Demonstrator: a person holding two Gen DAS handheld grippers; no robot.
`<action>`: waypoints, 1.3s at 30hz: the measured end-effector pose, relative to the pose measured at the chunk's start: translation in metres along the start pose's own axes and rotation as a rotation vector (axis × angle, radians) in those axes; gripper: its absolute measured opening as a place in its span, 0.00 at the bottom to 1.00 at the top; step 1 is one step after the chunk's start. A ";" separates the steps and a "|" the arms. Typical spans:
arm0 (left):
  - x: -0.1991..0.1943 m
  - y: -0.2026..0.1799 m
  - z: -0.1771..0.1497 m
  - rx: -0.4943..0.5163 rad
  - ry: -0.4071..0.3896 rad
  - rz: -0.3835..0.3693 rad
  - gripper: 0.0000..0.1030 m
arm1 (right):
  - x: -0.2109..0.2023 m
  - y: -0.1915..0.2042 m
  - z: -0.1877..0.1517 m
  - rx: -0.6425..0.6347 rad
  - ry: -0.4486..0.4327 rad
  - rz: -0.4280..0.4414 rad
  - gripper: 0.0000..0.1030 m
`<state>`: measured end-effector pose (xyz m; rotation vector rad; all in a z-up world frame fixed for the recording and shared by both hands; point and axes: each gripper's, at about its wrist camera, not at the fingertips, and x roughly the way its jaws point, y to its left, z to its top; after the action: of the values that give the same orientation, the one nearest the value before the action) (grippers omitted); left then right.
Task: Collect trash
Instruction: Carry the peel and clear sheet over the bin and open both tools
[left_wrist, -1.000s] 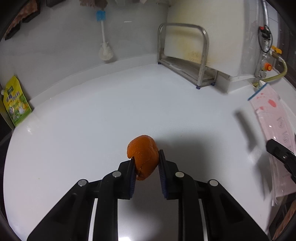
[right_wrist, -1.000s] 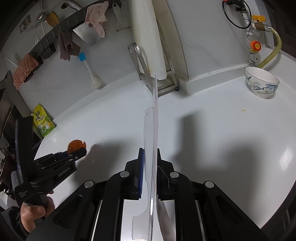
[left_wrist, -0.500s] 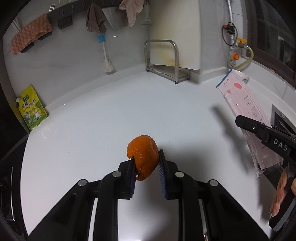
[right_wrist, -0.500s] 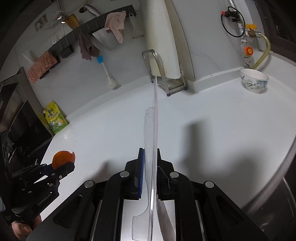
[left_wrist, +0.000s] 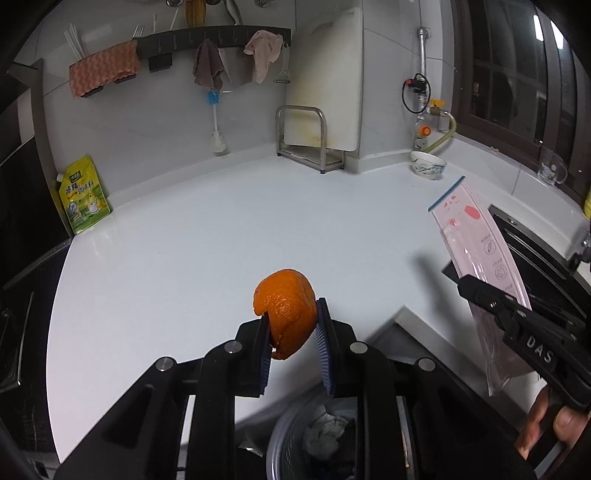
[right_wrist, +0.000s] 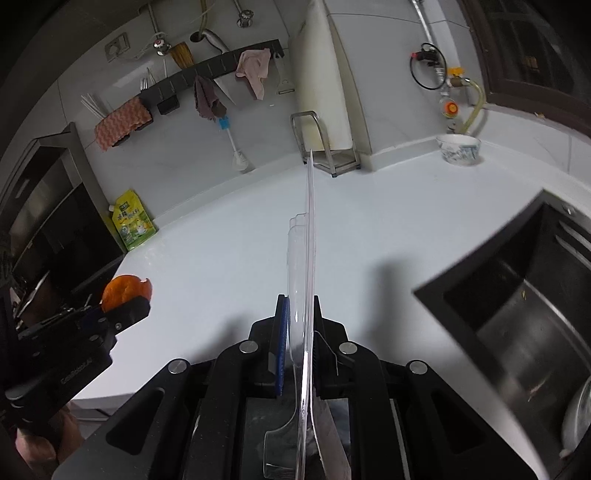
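I have both grippers over the front edge of the white tabletop (left_wrist: 229, 236). The left gripper (left_wrist: 291, 328) has its fingers pinching a curl of orange peel (left_wrist: 286, 314), which stands up between the blue pads. The right gripper (right_wrist: 298, 332) has its fingers pressed together on a clear zip bag (right_wrist: 308, 258), seen edge-on as a thin sheet running up from the fingers; in the left view the same bag (left_wrist: 480, 251) shows a blue strip at its top and pink print.

Compared with a second ago, both grippers have drawn back from the tabletop. Earlier only white surface lay beneath the left fingers; now the tabletop's front edge sits just below and to the right of them, and a bin (left_wrist: 321, 432) holding crumpled waste shows directly beneath them. To the right of the right fingers a dark sink (right_wrist: 517, 325) has come into view. Both grips look unchanged.

I judge both pieces of trash are lifted and carried most of the way, with the peel nearly above the bin. Release is what remains.
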<state>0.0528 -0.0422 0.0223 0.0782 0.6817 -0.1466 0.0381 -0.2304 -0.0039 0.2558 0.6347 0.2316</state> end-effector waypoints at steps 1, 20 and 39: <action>-0.005 0.000 -0.006 0.004 -0.001 -0.001 0.21 | -0.008 0.004 -0.010 0.001 -0.003 -0.013 0.11; -0.017 -0.014 -0.105 0.035 0.125 -0.087 0.21 | -0.035 0.017 -0.119 0.005 0.151 -0.096 0.11; 0.018 -0.022 -0.131 0.064 0.203 -0.065 0.23 | 0.016 0.006 -0.153 0.082 0.349 -0.107 0.11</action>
<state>-0.0179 -0.0499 -0.0911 0.1332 0.8822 -0.2249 -0.0434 -0.1945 -0.1299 0.2616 1.0025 0.1483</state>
